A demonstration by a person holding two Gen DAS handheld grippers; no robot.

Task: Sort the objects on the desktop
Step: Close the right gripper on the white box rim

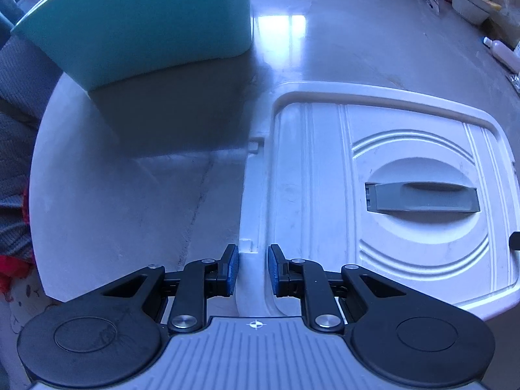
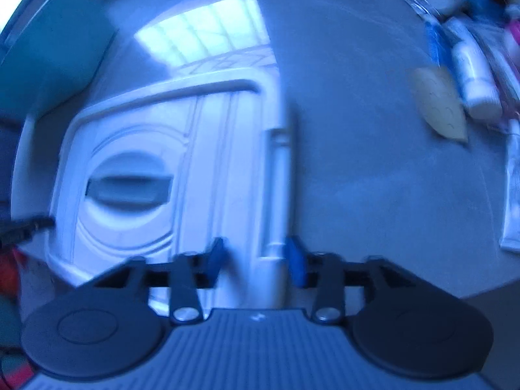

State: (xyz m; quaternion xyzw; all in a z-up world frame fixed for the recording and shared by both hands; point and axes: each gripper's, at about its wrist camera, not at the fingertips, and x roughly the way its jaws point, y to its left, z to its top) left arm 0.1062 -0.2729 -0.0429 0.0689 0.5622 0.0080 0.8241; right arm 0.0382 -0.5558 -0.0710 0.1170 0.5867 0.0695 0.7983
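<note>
A white box lid (image 1: 406,149) with a grey handle (image 1: 422,196) lies flat on the grey table. My left gripper (image 1: 253,269) straddles the lid's left rim, its blue pads (image 1: 232,269) close on either side of it. In the blurred right wrist view the same lid (image 2: 136,169) shows, and my right gripper (image 2: 255,260) straddles its right rim with blue pads (image 2: 295,260) about the edge. A teal box (image 1: 139,22) stands at the back left. Whether the pads press the rim is unclear on both sides.
Clutter lies at the table's far right: a white bowl (image 1: 471,6), a white bottle (image 1: 502,52), and in the right wrist view a beige pointed piece (image 2: 438,107), a white tube (image 2: 474,74) and a flat packet (image 2: 516,195). Grey fabric (image 1: 16,97) hangs off the left edge.
</note>
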